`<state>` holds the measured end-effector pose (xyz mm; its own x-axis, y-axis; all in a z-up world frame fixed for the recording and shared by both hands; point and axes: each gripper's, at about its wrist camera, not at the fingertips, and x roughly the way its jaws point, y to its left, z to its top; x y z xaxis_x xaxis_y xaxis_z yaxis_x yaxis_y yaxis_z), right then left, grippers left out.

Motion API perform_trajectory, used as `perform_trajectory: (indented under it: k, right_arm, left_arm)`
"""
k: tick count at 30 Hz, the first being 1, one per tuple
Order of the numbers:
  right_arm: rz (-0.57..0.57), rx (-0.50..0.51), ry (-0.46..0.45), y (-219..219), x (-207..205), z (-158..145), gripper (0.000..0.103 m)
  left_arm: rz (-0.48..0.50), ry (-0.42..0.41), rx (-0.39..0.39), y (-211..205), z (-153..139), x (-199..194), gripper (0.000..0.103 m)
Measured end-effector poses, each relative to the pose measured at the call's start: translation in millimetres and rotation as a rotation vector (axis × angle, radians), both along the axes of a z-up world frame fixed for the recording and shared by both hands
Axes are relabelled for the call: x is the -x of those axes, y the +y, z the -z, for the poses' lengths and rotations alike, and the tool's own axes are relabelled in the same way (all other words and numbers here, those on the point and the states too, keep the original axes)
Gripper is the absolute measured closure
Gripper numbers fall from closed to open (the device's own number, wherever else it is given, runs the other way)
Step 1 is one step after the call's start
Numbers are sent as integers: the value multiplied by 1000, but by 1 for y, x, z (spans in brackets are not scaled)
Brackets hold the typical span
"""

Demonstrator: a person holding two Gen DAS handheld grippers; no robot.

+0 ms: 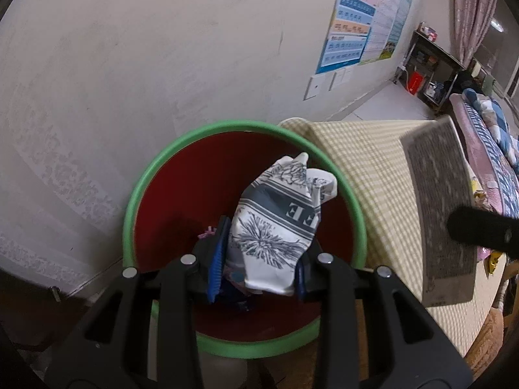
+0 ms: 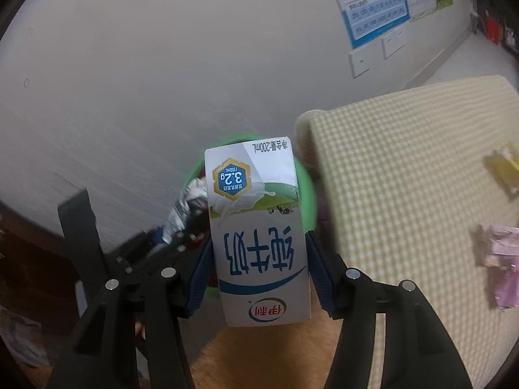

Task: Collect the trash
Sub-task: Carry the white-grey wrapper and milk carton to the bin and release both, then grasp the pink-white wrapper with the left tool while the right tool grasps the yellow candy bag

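Over the green-rimmed bin (image 1: pixel 142 194), the left gripper (image 1: pixel 259 269) pinched a crumpled printed wrapper (image 1: pixel 275 220) directly above the opening. The right gripper (image 2: pixel 259 272) clamped a milk carton (image 2: pixel 256 227), long axis pointing away, bin beyond it.

bin (image 2: pixel 308 191): mostly hidden behind milk carton (image 2: pixel 259 236), only green rim bits show
bin contents (image 1: pixel 207 231): covered by crumpled wrapper (image 1: pixel 279 223), unclear
table wrappers (image 2: pixel 501 265): blurred, unreadable
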<state>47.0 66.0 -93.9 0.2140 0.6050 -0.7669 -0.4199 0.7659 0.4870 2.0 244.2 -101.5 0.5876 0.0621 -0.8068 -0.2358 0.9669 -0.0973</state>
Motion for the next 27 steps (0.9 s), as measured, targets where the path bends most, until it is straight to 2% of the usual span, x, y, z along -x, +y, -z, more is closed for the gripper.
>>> perform_trajectory:
  k: [6, 7, 8, 9, 10, 13, 16, 21, 25, 27]
  right_arm:
    - [-14, -36, 29, 21, -11, 1, 48]
    - [-14, -49, 30, 21, -10, 1, 47]
    - [-6, -64, 32, 23, -11, 1, 43]
    - [2, -78, 40, 25, -12, 1, 34]
    - [11, -89, 43, 27, -15, 1, 33]
    - [40, -123, 33, 21, -16, -4, 33]
    - [95, -116, -10, -3, -13, -11, 33]
    - [209, 21, -121, -63, -2, -13, 33]
    - [357, 223, -182, -141, 6, -3, 33]
    - [455, 305, -174, -184, 7, 4, 33]
  left_arm:
    - [-40, 11, -6, 15, 4, 2, 70]
    - [-58, 17, -12, 18, 6, 2, 68]
    - [-67, 24, -11, 20, 6, 2, 59]
    - [-73, 25, -6, 21, 6, 2, 46]
    - [-81, 20, 0, 24, 6, 3, 43]
    - [-89, 29, -2, 27, 9, 4, 40]
    - [-85, 38, 4, 25, 12, 2, 40]
    - [-56, 31, 0, 15, 10, -2, 40]
    - [-17, 15, -12, -3, 3, -6, 40]
    - [3, 12, -19, -11, 1, -6, 40]
